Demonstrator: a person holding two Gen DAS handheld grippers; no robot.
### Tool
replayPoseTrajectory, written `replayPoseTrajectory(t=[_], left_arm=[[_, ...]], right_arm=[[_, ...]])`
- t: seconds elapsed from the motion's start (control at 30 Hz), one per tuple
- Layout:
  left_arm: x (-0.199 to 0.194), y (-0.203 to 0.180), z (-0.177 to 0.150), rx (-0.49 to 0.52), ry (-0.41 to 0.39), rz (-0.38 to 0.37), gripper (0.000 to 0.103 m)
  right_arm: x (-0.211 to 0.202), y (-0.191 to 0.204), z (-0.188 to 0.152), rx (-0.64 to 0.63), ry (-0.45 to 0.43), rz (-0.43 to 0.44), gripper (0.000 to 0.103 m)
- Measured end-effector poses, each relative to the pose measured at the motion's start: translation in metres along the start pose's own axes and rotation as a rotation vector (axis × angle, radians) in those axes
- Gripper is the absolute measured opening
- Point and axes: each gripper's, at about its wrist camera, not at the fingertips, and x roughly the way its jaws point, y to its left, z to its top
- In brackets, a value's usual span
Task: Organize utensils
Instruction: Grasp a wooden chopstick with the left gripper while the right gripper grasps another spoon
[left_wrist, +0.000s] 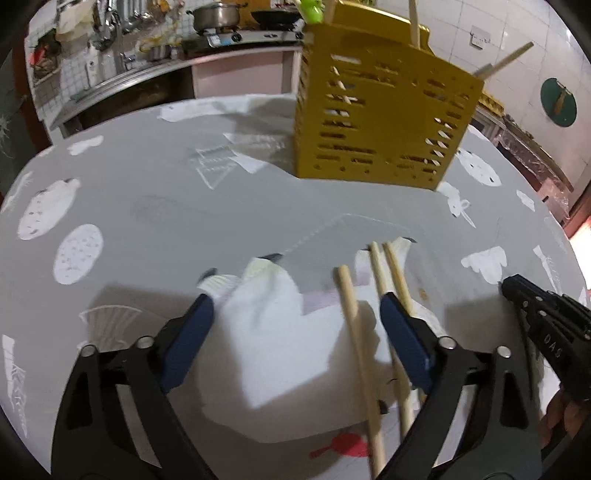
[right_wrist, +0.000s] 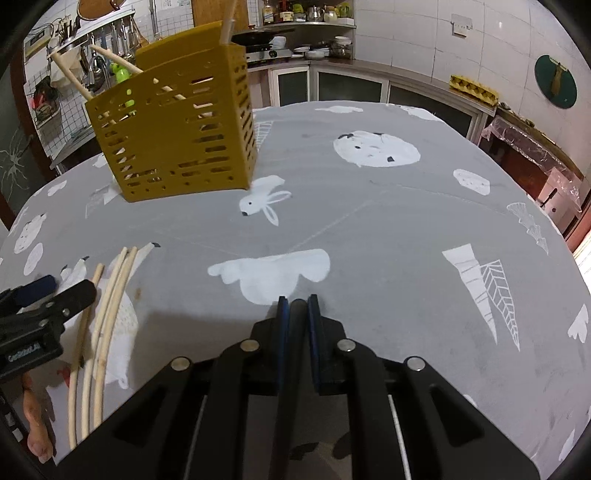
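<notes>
Three pale wooden chopsticks (left_wrist: 360, 350) lie loose and roughly side by side on the grey patterned tablecloth (left_wrist: 155, 229). The left gripper (left_wrist: 297, 306) hangs just above them, jaws spread wide. The right gripper (right_wrist: 295, 308) sits off to their right, jaws pressed nearly together on nothing. Farther back stands a yellow slotted holder (left_wrist: 380, 122) with more chopsticks leaning inside.

tablecloth (right_wrist: 369, 229) grey, printed | pot (left_wrist: 216, 16) on stove (left_wrist: 255, 36)
</notes>
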Motion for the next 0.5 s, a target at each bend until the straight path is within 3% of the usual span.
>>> replayPoseTrajectory(t=[0.33,0.4,0.5], left_arm=[[0.007,-0.010,0.007,0.025,0.033,0.012,0.039],[0.008,-0.015,0.009,0.038,0.039,0.005,0.026],[0.009,-0.023,0.009,0.054,0.045,0.002,0.016]], right_arm=[[0.001,-0.001,0.000,-0.005,0.032,0.001,0.012],[0.001,-0.001,0.000,-0.003,0.039,0.000,0.012],[0.000,-0.004,0.001,0.009,0.054,0.013,0.012]])
